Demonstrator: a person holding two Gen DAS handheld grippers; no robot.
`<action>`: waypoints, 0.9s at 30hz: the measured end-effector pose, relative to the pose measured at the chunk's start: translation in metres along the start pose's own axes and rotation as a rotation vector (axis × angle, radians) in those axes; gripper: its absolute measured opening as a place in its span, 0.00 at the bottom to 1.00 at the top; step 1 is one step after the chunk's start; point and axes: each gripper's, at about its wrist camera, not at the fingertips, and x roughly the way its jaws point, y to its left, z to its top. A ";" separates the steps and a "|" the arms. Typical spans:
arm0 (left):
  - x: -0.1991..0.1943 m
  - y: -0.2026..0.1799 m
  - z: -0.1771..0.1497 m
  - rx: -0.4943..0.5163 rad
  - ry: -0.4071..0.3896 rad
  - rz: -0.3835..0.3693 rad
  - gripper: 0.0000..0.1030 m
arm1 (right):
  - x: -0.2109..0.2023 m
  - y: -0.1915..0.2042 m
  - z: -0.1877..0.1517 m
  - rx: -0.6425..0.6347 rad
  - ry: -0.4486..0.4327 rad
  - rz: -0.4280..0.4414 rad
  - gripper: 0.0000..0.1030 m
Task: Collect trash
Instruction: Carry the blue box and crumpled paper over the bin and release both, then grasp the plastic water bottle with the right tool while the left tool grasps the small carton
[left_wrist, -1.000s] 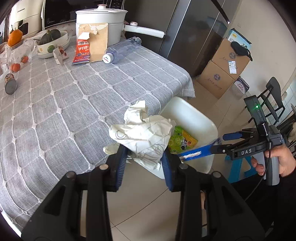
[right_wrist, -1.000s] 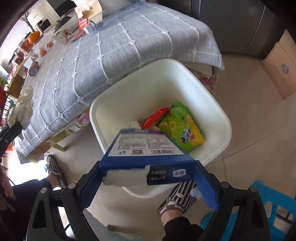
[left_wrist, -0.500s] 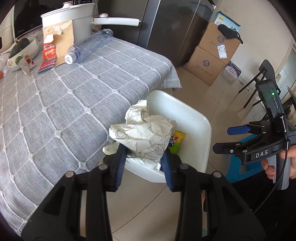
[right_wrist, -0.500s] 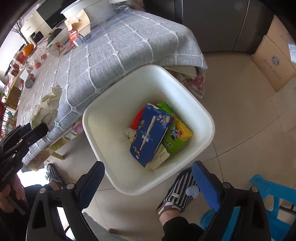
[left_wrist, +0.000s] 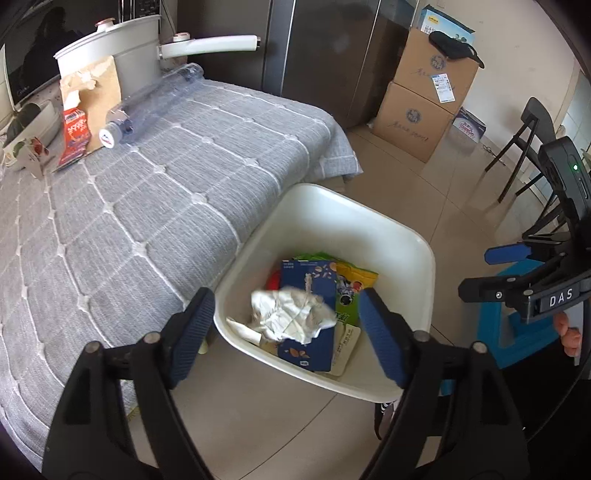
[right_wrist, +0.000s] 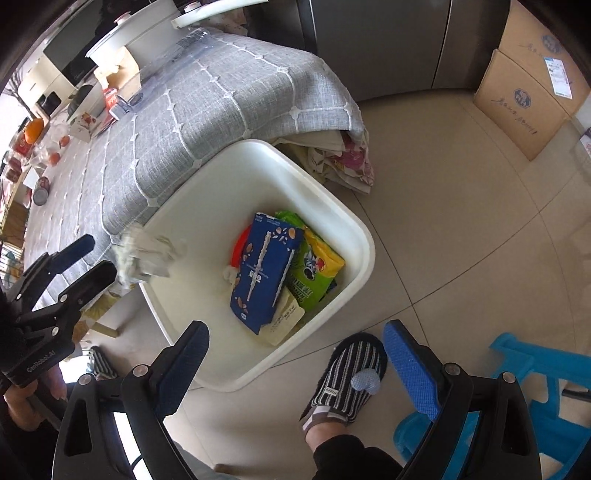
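A white bin (left_wrist: 413, 236) (right_wrist: 332, 195) stands on the floor beside the table. It holds a blue carton (left_wrist: 321, 350) (right_wrist: 264, 266), a green snack bag (left_wrist: 356, 280) (right_wrist: 316, 273) and other wrappers. A crumpled white paper (left_wrist: 291, 314) (right_wrist: 146, 256) is blurred, loose in the air over the bin's near rim. My left gripper (left_wrist: 286, 328) (right_wrist: 86, 258) is open and empty above the bin. My right gripper (right_wrist: 295, 360) (left_wrist: 491, 269) is open and empty over the bin's floor side.
The grey-clothed table (left_wrist: 147, 206) carries a clear plastic bottle (left_wrist: 147, 103), a red packet (left_wrist: 74, 136), torn brown cardboard (left_wrist: 96, 96) and a white pot (left_wrist: 114, 48). Cardboard boxes (left_wrist: 424, 96) stand by the wall. A blue stool (right_wrist: 524, 376) and a slippered foot (right_wrist: 347, 376) are near the bin.
My left gripper moved over the bin and opened, letting go of the crumpled paper, which now falls. My right gripper dropped the blue carton into the bin a second ago and stays open.
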 end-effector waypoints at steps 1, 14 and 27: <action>0.000 0.001 0.001 -0.002 0.001 0.003 0.80 | 0.000 0.000 0.000 -0.001 0.000 -0.002 0.94; -0.022 0.022 -0.007 -0.022 -0.012 0.071 0.85 | -0.004 0.010 0.003 -0.016 -0.013 -0.002 0.94; -0.069 0.087 -0.033 -0.163 -0.054 0.202 0.99 | -0.011 0.071 0.021 -0.101 -0.045 0.018 0.94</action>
